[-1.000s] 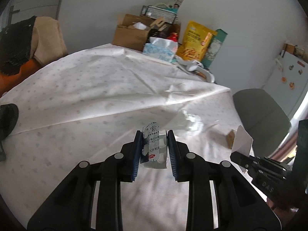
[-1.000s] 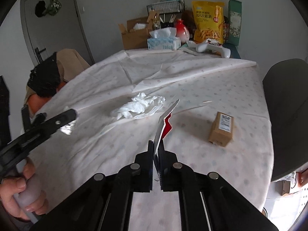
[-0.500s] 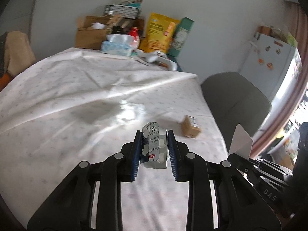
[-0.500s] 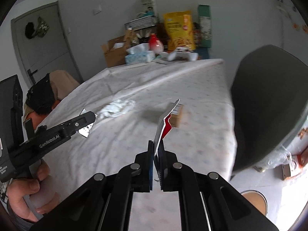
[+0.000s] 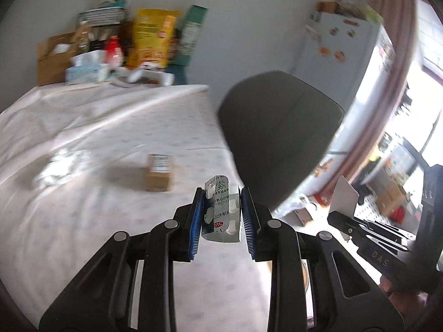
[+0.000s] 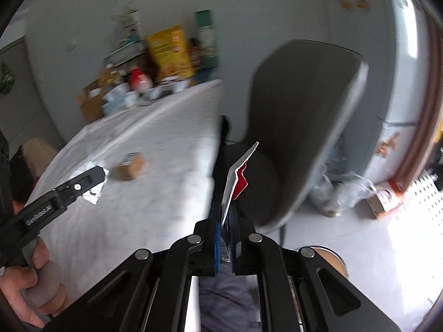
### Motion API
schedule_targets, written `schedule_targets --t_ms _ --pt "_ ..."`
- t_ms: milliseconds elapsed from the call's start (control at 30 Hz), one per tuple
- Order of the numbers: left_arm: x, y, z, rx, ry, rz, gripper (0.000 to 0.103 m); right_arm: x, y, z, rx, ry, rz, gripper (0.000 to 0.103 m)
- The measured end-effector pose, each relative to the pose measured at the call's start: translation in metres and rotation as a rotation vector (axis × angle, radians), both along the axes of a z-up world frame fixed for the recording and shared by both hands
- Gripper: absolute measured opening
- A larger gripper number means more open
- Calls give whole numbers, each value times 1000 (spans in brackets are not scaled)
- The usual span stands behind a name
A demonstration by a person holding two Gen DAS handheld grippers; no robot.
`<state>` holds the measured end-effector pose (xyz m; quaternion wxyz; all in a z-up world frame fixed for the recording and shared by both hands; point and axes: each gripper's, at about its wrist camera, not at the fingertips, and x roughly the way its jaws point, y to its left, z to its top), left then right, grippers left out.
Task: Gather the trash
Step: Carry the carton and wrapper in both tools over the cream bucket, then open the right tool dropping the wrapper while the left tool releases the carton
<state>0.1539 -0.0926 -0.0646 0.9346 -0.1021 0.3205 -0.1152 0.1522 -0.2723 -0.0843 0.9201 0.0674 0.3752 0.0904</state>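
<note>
My left gripper [image 5: 221, 215] is shut on a silver foil blister pack [image 5: 220, 210] with printed characters, held above the table's right edge. It also shows at the left of the right wrist view [image 6: 95, 185]. My right gripper [image 6: 225, 221] is shut on a torn white and red paper wrapper [image 6: 238, 177], held beside the table in front of the chair. The wrapper also shows in the left wrist view [image 5: 343, 196]. A small brown cardboard box [image 5: 159, 173] and a crumpled white tissue [image 5: 62, 164] lie on the white tablecloth [image 5: 97, 127].
A dark grey chair [image 6: 299, 116] stands at the table's right side. Boxes, a tissue box and snack bags [image 5: 152, 38] crowd the far end of the table. A round brown bin [image 6: 331, 260] and a plastic bag [image 6: 340, 191] sit on the floor. A fridge [image 5: 340, 47] stands beyond.
Both grippers have swung to the right, off the table's middle toward the chair and floor. Each keeps its hold. The box and tissue now lie to the left.
</note>
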Motion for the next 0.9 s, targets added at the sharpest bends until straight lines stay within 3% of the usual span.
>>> schedule_targets --t_ms 467,900 --pt "17 -120 -22 49 45 -192 27 -15 -100 -36 4 83 -215 6" --pt "22 -165 -58 112 130 -255 27 -19 -148 -92 64 162 -295 6"
